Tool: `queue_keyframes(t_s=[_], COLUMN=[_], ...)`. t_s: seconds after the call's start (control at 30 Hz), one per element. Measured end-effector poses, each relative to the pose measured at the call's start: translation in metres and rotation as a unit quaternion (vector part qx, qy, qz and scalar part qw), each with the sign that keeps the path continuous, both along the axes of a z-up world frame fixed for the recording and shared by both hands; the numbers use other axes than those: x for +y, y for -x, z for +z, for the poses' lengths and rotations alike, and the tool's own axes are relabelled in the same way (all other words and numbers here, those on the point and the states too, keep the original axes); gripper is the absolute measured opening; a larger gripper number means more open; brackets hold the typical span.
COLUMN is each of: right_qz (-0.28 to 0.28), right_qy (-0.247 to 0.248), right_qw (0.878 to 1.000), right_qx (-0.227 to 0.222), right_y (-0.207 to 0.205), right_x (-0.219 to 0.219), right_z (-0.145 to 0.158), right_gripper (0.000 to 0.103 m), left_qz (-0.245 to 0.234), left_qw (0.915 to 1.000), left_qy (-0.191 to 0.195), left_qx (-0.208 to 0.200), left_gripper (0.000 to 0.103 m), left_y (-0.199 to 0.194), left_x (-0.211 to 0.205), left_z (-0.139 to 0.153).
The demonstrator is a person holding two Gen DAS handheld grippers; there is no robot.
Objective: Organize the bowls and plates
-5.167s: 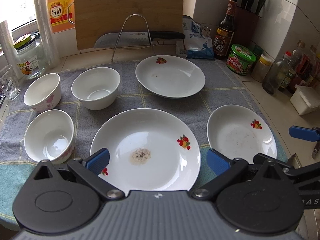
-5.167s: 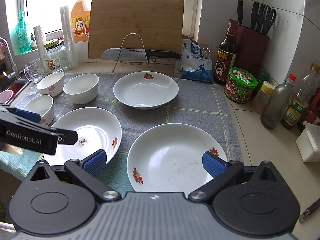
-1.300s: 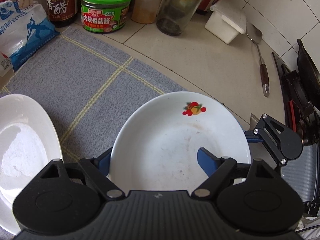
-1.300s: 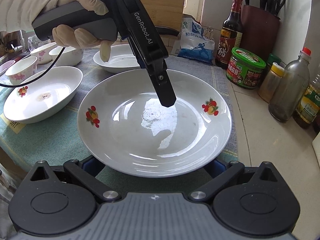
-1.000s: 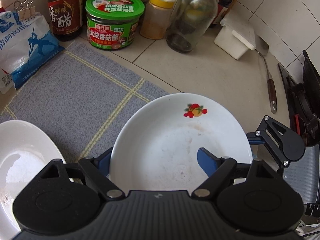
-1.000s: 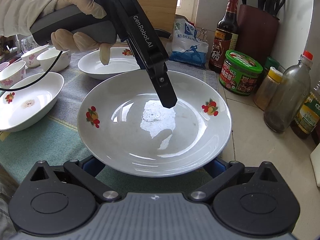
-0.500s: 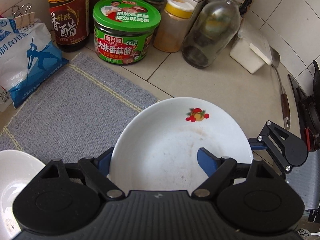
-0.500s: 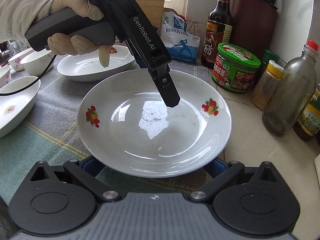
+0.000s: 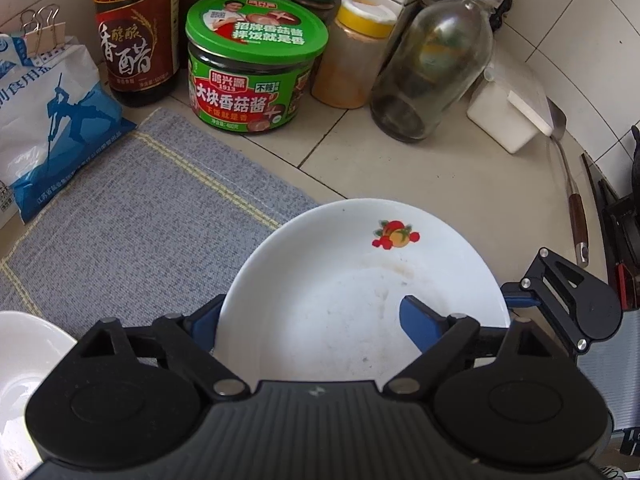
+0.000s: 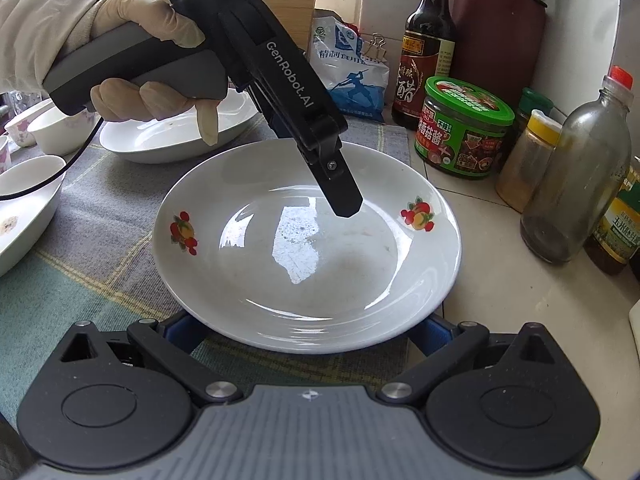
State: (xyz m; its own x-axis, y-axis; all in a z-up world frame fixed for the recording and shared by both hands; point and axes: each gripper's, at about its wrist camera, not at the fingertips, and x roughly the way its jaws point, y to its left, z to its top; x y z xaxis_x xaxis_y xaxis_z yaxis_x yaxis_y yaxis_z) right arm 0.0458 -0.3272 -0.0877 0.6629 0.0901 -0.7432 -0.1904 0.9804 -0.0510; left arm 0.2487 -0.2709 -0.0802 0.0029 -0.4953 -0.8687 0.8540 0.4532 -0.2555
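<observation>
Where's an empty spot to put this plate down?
Bare grey cloth lies between the salt bag, the green jar and the plate. Bare tiles lie between plate, glass bottle and white box. Farther back it is crowded.

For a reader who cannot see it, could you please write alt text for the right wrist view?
A white plate with fruit motifs sits between the right gripper's blue pads, while a gloved hand angles the left gripper, jaws opening, over the plate's rim. Behind stand a green-lidded sauce jar, a vinegar bottle and another plate.

right gripper (image 10: 308,330) pads hidden under plate (image 10: 308,264) rim, grip perhaps unclear, knife block (image 10: 500,28) top cropped
</observation>
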Motion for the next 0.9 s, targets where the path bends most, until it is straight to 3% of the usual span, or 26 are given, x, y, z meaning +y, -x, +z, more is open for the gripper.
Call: queue_keyframes(t_s=[0.3, 0.53, 0.9], right_qz=[-0.023, -0.038, -0.026], right_qy=[0.008, 0.021, 0.011], right_qw=[1.0, 0.999, 1.0], right_qx=[0.007, 0.024, 0.012], right_y=[0.006, 0.022, 0.049], right_x=[0.005, 0.019, 0.053], right_z=[0.005, 0.011, 0.031], right_gripper=[0.103, 0.103, 0.103], left_qz=[0.013, 0.039, 0.073], left_qw=[0.9996, 0.9977, 0.9889], left_qy=[0.001, 0.023, 0.067], left_qx=[-0.026, -0.051, -0.11], left_gripper=[0.091, 0.091, 0.094], left_y=[0.012, 0.032, 0.1], left_x=[0.012, 0.043, 0.102], left_z=[0.016, 0.043, 0.077])
